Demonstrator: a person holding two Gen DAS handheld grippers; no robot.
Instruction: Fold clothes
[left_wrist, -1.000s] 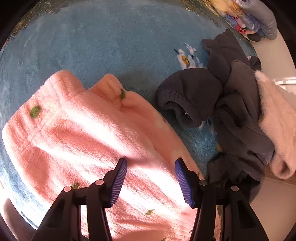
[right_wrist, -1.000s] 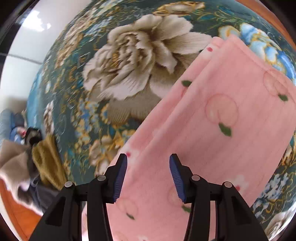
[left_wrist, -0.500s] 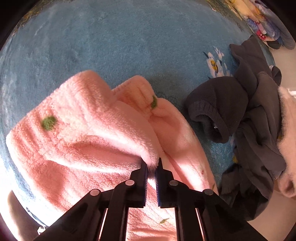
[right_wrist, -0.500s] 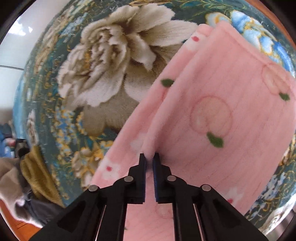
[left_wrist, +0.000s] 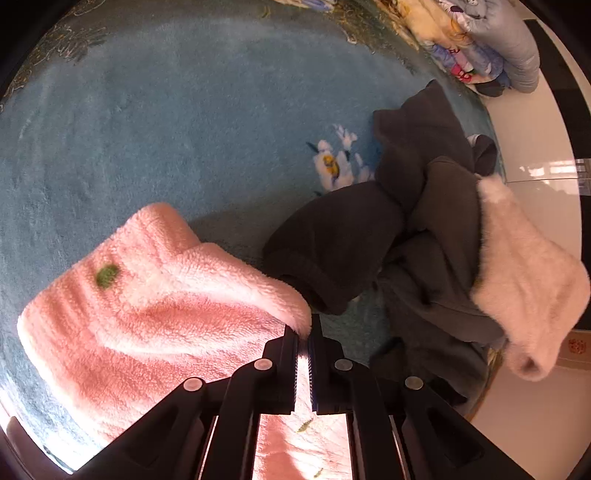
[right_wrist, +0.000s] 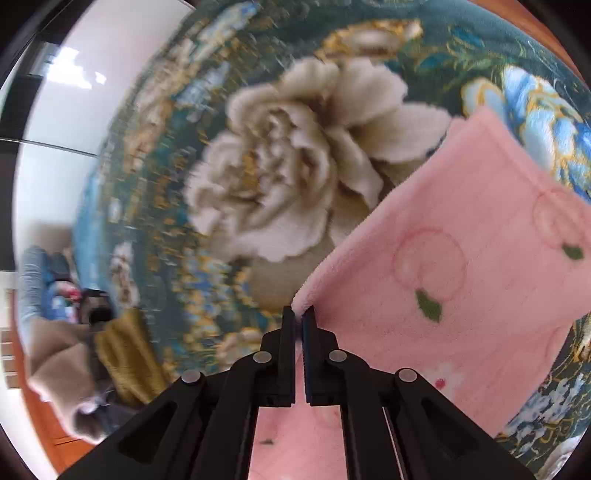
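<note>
Left wrist view first, from its left edge across: your pink fleece garment (left_wrist: 155, 317) lies bunched on the plain blue part of the carpet (left_wrist: 192, 122), a small green leaf mark on its upper fold. Its raised edge runs to your left gripper (left_wrist: 303, 334), whose jaws are pressed together on a pinch of that pink edge, the fleece puffing out just above the tips. Beyond the tips a small white-and-yellow flower is woven into the carpet. Right of the gripper sits a crumpled dark grey garment (left_wrist: 417, 236), with a pale pink fluffy piece (left_wrist: 524, 280) lying over its right side, near the carpet's right edge. At the far right corner of the carpet you have a stack of folded, printed fabrics (left_wrist: 476, 40); white floor shows past the edge.

Right wrist view, again from the left: near the carpet's left edge a blurred heap holds a beige piece (right_wrist: 59, 365) and a mustard knit (right_wrist: 125, 358). A large beige flower pattern (right_wrist: 295, 166) fills the middle of the dark green carpet. Your right gripper (right_wrist: 298, 317) is clamped on the near corner of the pink fleece garment (right_wrist: 461, 280), which spreads flat to the right, printed with peach outlines and green leaves, towards the carpet's right edge.
</note>
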